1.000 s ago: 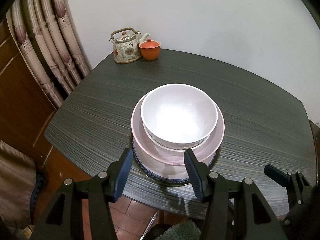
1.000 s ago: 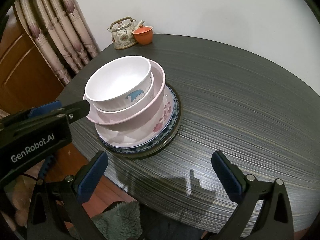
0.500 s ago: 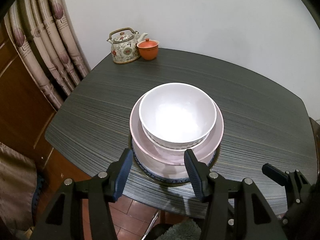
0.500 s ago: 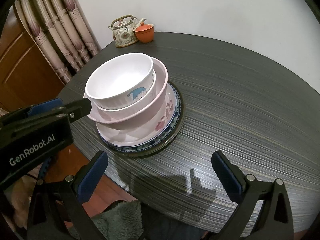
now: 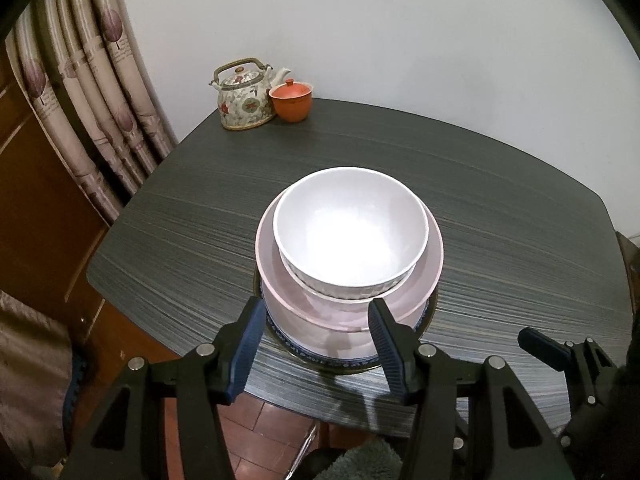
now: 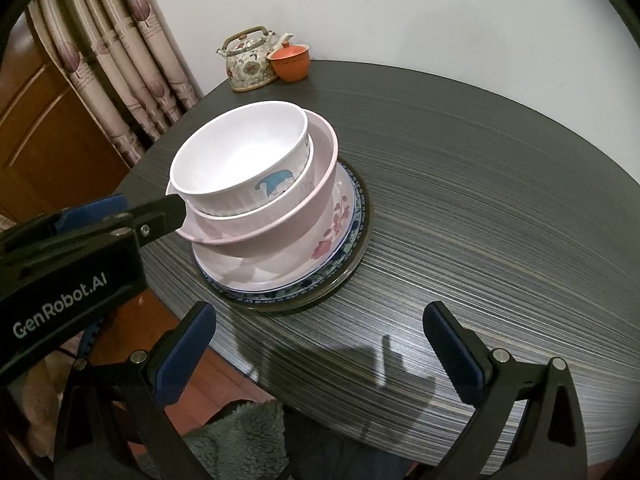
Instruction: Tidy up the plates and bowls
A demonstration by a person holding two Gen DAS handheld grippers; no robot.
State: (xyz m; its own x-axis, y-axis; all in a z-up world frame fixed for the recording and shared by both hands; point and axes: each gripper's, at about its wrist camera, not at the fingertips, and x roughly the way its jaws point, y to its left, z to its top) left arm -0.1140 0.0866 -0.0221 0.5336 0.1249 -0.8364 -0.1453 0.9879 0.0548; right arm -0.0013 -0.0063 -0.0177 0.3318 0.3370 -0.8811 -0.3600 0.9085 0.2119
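A stack of crockery stands near the front left of the dark table (image 5: 500, 220). A white bowl (image 5: 350, 236) with a blue cartoon (image 6: 276, 184) tops it, nested in a wide pink bowl (image 6: 280, 236). Below lie a pink-flowered plate (image 6: 332, 236) and a blue-rimmed plate (image 6: 358, 200). My left gripper (image 5: 316, 312) is open, its fingers level with the near side of the stack and nothing pressed between them. One left finger (image 6: 160, 220) ends close to the pink bowl's rim. My right gripper (image 6: 320, 320) is open wide over the table's front edge, right of the stack.
A floral teapot (image 5: 246, 98) and an orange lidded cup (image 5: 291, 100) stand at the table's far left corner by the wall. Curtains (image 5: 92, 92) and a wooden door hang left of the table. A grey fleece garment (image 6: 240, 440) shows below the front edge.
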